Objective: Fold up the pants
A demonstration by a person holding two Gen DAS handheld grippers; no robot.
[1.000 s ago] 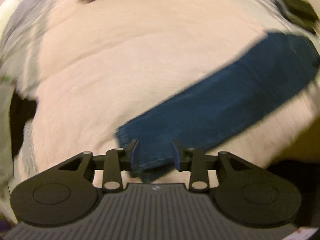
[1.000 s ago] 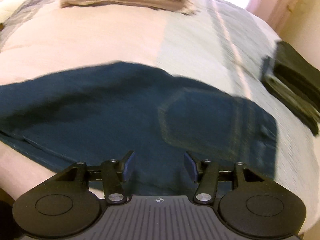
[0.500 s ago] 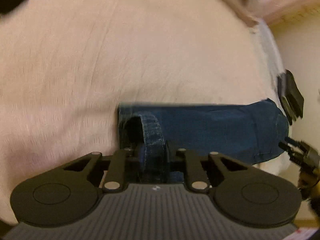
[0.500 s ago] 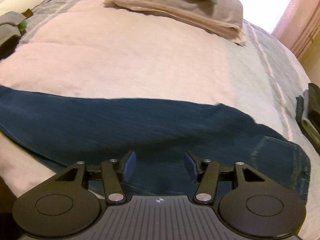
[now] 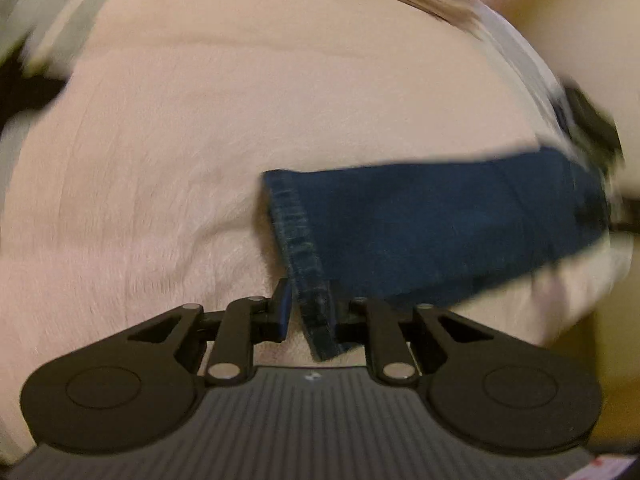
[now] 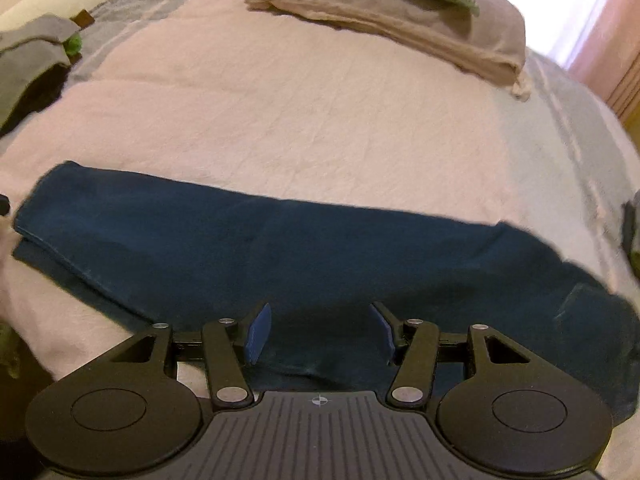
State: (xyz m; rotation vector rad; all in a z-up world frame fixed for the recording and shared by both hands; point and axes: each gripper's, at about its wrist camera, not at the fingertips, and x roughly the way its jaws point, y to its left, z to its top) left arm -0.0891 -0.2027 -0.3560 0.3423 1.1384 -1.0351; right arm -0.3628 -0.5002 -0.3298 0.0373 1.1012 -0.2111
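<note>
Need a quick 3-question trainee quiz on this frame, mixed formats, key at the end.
1. True or false: the right gripper is clamped on the jeans.
2. Which part of the jeans sits between the left gripper fingers? A) hem B) belt loop C) zipper
3. Fill in: folded towels lie at the far end of the ___.

Key: 1 false, its jaws stand open over the denim; 2 A; 3 bed.
</note>
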